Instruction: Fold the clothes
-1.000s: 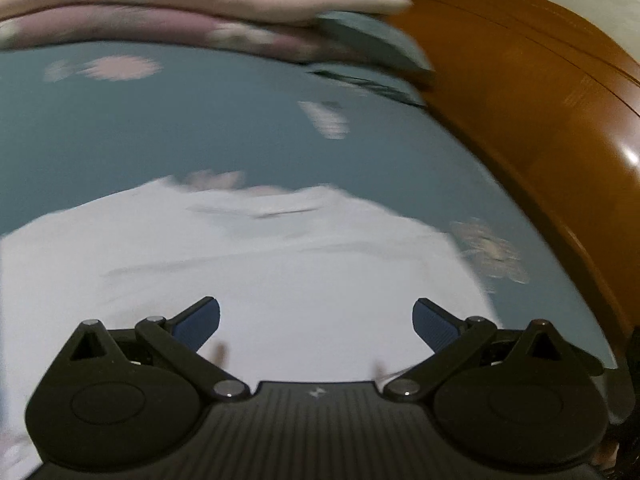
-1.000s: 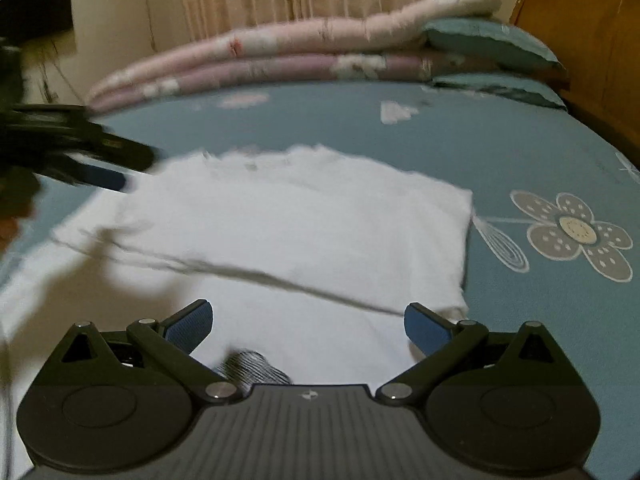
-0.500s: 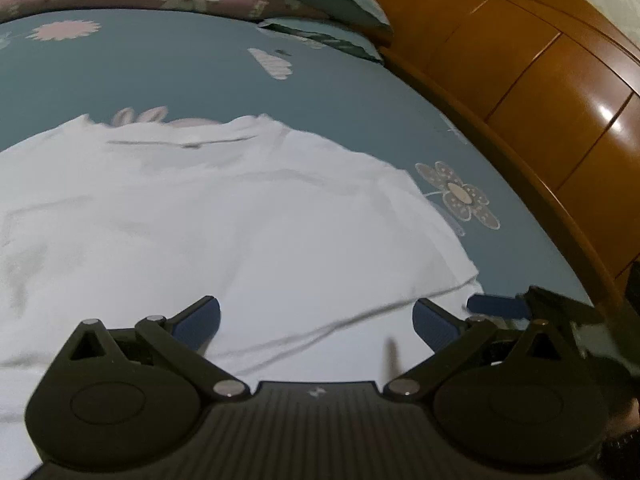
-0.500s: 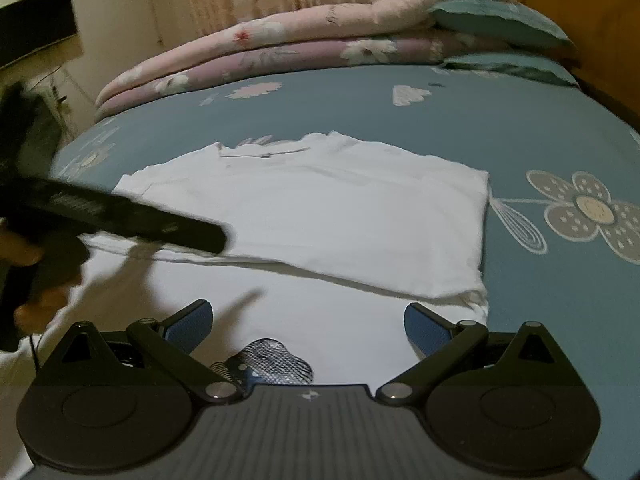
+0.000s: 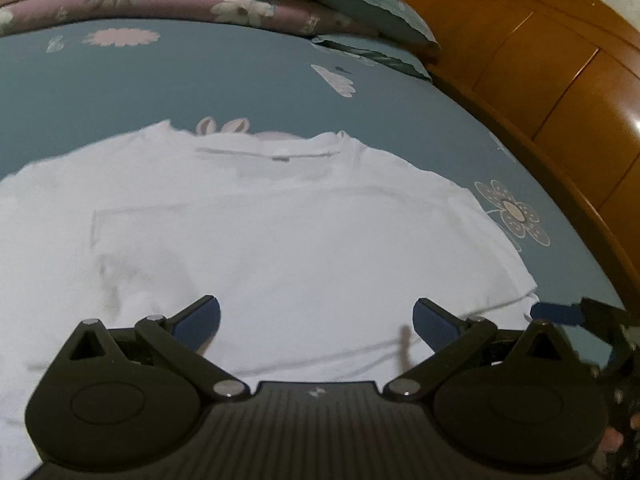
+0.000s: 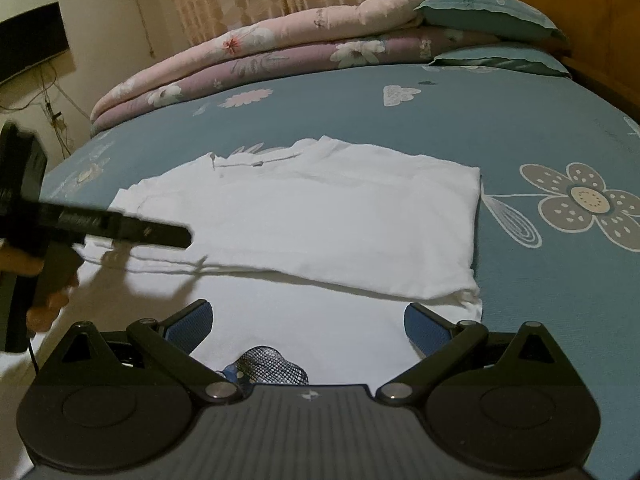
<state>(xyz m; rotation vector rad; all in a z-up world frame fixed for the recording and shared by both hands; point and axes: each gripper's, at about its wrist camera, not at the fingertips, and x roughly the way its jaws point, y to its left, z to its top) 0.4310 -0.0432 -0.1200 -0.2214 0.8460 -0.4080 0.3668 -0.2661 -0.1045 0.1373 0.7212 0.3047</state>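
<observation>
A white T-shirt (image 5: 280, 232) lies flat on the blue flowered bed sheet (image 5: 200, 84), collar toward the pillows, its right side folded inward with a straight edge (image 6: 474, 220). My left gripper (image 5: 316, 318) hovers open over the shirt's lower middle, nothing between its fingers. My right gripper (image 6: 308, 322) is open too, above the shirt's lower right part near the folded corner. In the right wrist view the left gripper (image 6: 160, 236) reaches in from the left, held by a hand (image 6: 28, 268). One blue fingertip (image 5: 556, 314) of the right gripper shows at the left wrist view's right edge.
Folded pink quilts (image 6: 280, 52) and teal pillows (image 6: 492, 12) are stacked at the bed's far end. A wooden headboard (image 5: 560, 92) runs along the right side. A dark mesh item (image 6: 272, 368) peeks out just in front of the right gripper's body. Bare sheet with a flower print (image 6: 584, 200) lies right of the shirt.
The left gripper swung right over the shirt, then steadied with its view tilted back toward the collar. The right gripper's view tipped down and held over the folded right edge. Both stayed open.
</observation>
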